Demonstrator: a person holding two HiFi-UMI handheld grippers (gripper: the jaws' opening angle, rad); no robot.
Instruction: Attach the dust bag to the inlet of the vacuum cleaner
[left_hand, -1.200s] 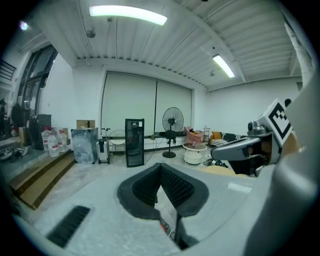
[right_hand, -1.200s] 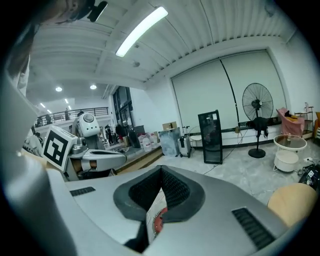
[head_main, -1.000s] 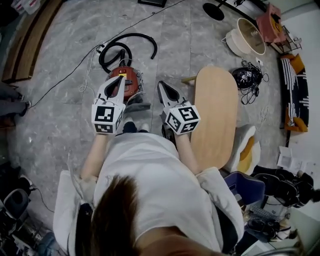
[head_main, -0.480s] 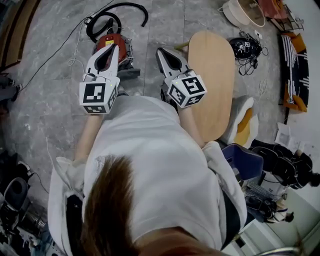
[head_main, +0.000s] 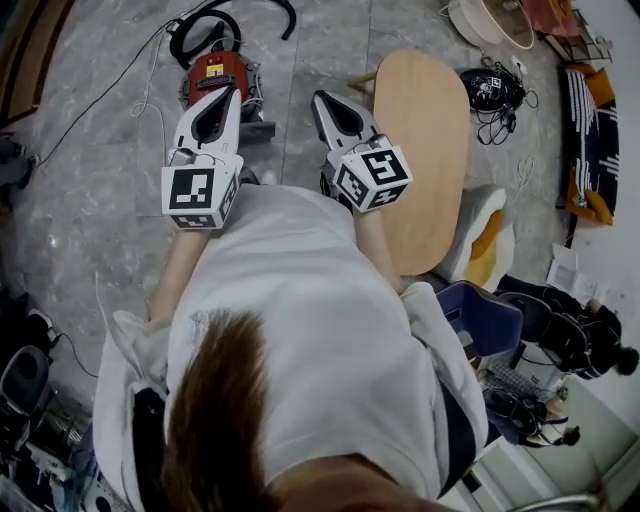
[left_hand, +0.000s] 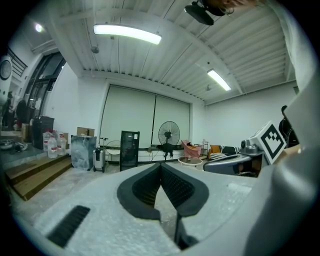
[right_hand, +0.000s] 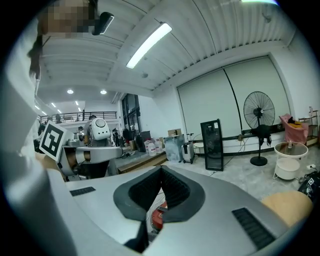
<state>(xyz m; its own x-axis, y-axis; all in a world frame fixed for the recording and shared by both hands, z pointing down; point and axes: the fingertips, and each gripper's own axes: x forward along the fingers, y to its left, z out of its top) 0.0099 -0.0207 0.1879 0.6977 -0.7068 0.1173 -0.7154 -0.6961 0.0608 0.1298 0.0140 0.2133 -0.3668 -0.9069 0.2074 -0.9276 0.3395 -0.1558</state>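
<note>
On floor (head_main: 90, 190) ahead, red vac (head_main: 214, 72), long axis fwd, hose (head_main: 196, 30) end far

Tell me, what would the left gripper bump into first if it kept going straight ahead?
Probably nothing soon. The left gripper is shut and empty. From above it seems aimed at the red vacuum cleaner, but its own view looks out level over open floor toward a far fan.

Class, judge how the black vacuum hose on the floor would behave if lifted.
The hose lies in a loose coil, so it probably flexes and sags. One end seems joined to the red vacuum cleaner, so lifting may tug that.
</note>
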